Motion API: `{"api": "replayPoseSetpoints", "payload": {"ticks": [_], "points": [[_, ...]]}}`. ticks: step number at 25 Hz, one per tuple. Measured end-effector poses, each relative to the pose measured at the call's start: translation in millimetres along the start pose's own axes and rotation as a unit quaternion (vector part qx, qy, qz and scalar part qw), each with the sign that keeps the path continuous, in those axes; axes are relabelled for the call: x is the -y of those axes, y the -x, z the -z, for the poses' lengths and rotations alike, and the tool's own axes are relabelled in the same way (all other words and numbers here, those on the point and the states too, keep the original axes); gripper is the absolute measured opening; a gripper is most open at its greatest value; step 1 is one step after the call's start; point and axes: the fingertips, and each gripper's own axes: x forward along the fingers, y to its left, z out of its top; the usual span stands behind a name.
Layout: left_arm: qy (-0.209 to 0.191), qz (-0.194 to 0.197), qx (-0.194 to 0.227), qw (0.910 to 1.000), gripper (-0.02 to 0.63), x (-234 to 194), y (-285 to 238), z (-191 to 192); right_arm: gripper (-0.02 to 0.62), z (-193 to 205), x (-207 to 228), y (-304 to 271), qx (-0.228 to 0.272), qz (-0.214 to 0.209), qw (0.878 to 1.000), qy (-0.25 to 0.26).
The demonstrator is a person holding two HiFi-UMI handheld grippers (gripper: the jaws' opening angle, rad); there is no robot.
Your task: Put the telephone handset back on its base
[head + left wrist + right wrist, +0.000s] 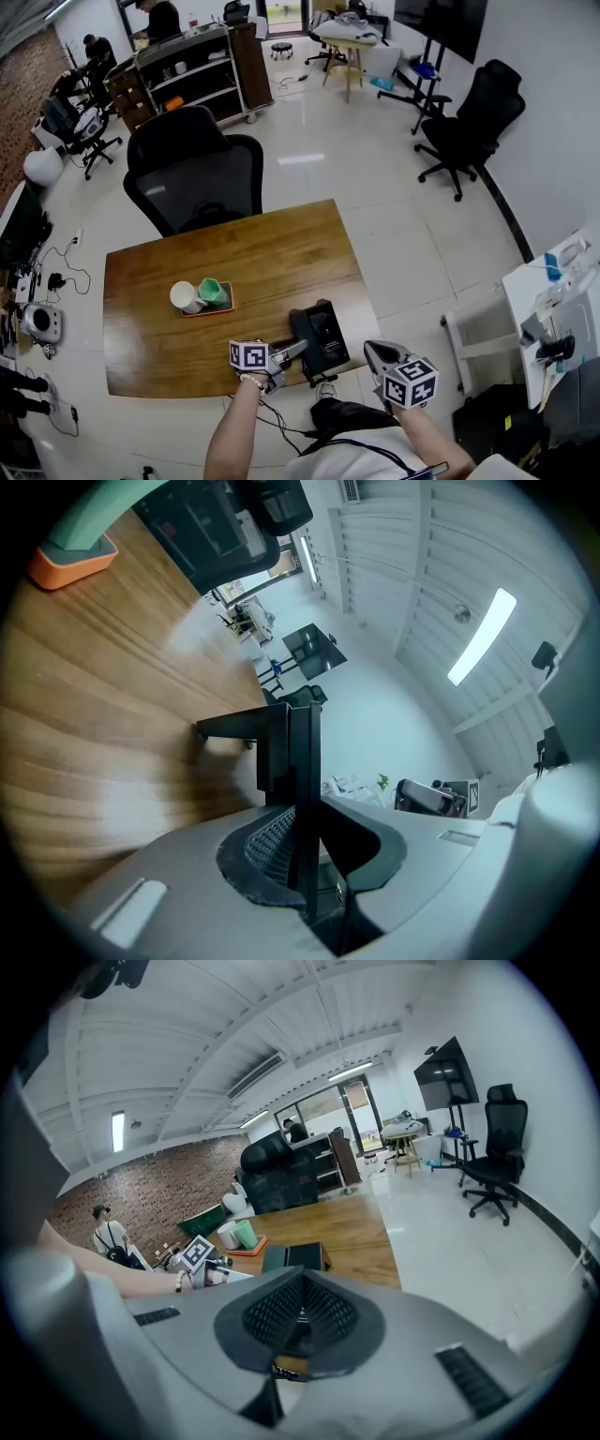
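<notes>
The black telephone base (326, 339) sits near the front edge of the wooden table (262, 253). My left gripper (296, 350) reaches in at the base's left side. It is shut on the black handset (302, 761), which shows edge-on between the jaws, low over the wood. Whether the handset rests on the base or hangs just above it, I cannot tell. My right gripper (375, 354) hovers off the table's front right corner, shut with nothing in it (300, 1321). In the right gripper view the telephone (292, 1257) lies ahead on the table.
A white cup (184, 296) and a green cup (212, 292) stand on an orange tray (208, 307) left of the phone. A black office chair (197, 178) is behind the table. White tiled floor lies to the right.
</notes>
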Motion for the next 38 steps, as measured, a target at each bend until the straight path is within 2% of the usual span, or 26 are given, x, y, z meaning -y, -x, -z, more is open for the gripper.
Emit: {"api": "replayPoseSetpoints", "payload": {"ticks": [10,12,16,20,23,27,28,31,34,36,38], "points": [[0.017,-0.002,-0.003,0.9999,0.076,-9,-3,2,0.002,-2,4,-4,-0.005,-0.002,1.0,-0.001],[0.015,-0.019,0.0,0.9997,0.085,-13,-2,2,0.002,-2,4,-5,-0.005,-0.005,1.0,-0.001],[0.011,-0.068,0.007,0.9976,0.18,-26,3,5,0.002,-2,-2,-7,-0.007,-0.013,1.0,0.002],[-0.018,-0.125,0.018,0.9918,0.186,-27,8,4,0.002,-1,-7,-5,-0.005,-0.022,1.0,0.005],[-0.029,-0.162,0.049,0.9851,0.183,-19,24,0,0.002,-1,-12,0,-0.001,-0.027,1.0,0.005],[-0.028,-0.171,0.113,0.9785,0.179,10,55,3,0.002,4,-21,11,0.005,-0.034,0.999,0.008],[-0.029,-0.176,0.129,0.9755,0.174,18,64,6,0.002,6,-24,15,0.007,-0.036,0.999,0.009],[-0.037,-0.203,0.175,0.9627,0.096,43,88,19,0.002,8,-29,28,0.017,-0.041,0.999,0.012],[-0.044,-0.255,0.212,0.9426,0.002,62,115,41,0.002,12,-38,42,0.024,-0.047,0.998,0.016],[-0.026,-0.294,0.231,0.927,0.002,69,135,62,0.002,17,-49,51,0.027,-0.053,0.998,0.019],[-0.028,-0.329,0.239,0.9133,0.002,80,151,79,0.002,19,-60,59,0.033,-0.059,0.997,0.023]]}}
